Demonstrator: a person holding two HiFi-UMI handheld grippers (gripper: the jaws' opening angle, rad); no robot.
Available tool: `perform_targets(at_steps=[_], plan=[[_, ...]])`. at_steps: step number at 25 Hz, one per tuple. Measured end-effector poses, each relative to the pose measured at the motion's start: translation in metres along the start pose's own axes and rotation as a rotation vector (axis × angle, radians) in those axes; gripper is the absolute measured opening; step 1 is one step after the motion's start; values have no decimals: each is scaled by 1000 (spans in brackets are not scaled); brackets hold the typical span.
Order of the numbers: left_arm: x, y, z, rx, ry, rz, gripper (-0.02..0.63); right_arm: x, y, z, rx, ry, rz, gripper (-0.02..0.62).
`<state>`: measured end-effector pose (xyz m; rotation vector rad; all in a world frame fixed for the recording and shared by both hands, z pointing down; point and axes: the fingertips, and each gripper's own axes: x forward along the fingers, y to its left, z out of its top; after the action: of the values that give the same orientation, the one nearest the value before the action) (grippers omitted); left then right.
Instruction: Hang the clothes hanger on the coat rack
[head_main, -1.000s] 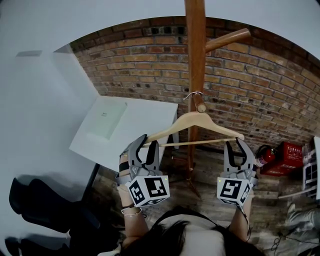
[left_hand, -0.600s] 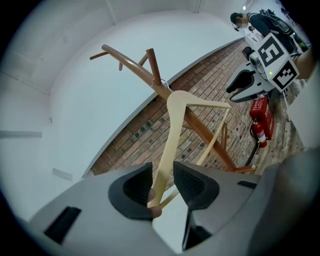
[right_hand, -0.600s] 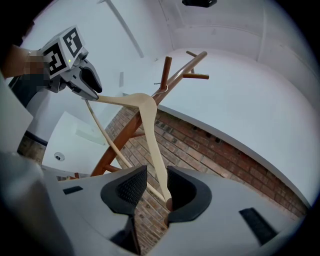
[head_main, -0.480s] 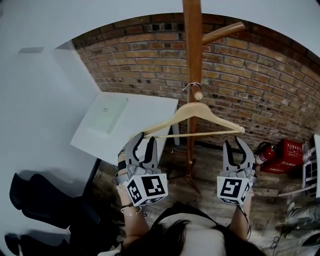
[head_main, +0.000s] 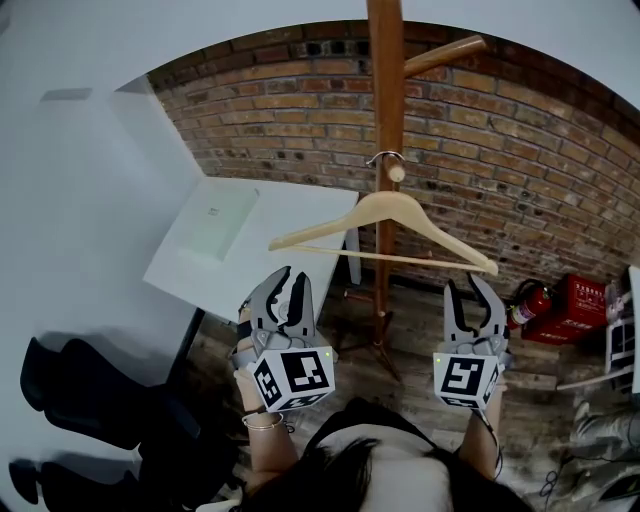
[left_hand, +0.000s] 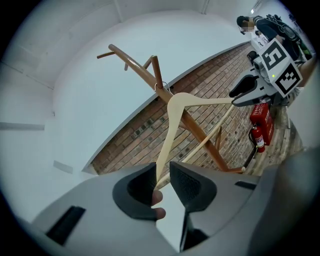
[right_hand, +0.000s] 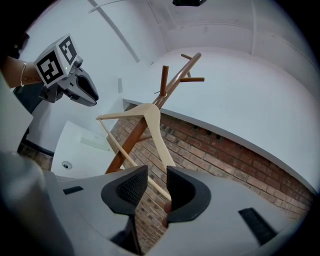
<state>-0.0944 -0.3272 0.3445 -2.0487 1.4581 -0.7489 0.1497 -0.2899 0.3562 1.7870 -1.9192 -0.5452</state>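
Observation:
The pale wooden hanger (head_main: 385, 212) hangs by its metal hook (head_main: 384, 158) on a short peg (head_main: 397, 172) of the wooden coat rack (head_main: 386, 100), its right end dipped. Neither gripper holds it. My left gripper (head_main: 293, 280) sits below the hanger's left end, jaws closing with nothing between them. My right gripper (head_main: 468, 290) stands open just under the right end. In the left gripper view the hanger (left_hand: 172, 112) shows beyond the left gripper (left_hand: 160, 170). In the right gripper view the hanger (right_hand: 150, 120) lies past the right gripper (right_hand: 156, 175).
A brick wall (head_main: 500, 150) stands behind the rack. A white table (head_main: 300, 215) with a pale pad (head_main: 212, 225) is at the left. A fire extinguisher (head_main: 530, 303) and a red box (head_main: 580, 310) sit on the floor at right; a black chair (head_main: 90, 410) at lower left.
Both grippers have drawn back from the hanger's ends. The hanger now hangs free on the peg and has tipped, right end down. The left jaws have narrowed.

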Motion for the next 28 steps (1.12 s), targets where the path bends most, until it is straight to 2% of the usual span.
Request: perform_targets(at_steps=[7, 12, 18, 22, 28], plan=[[-13, -10, 1, -52, 3, -15, 77, -11, 3, 1, 49, -11, 19, 113], [-22, -17, 5, -120, -7, -31, 59, -21, 1, 4, 101, -22, 34, 89], [-34, -23, 8, -149, 2, -27, 48, -31, 2, 5, 136, -32, 63, 75], [-44, -28, 13, -202, -13, -19, 41, -37, 3, 6, 188, -73, 80, 67], [-58, -41, 12, -259, -5, -10, 32, -44, 7, 1, 230, -78, 113, 57]])
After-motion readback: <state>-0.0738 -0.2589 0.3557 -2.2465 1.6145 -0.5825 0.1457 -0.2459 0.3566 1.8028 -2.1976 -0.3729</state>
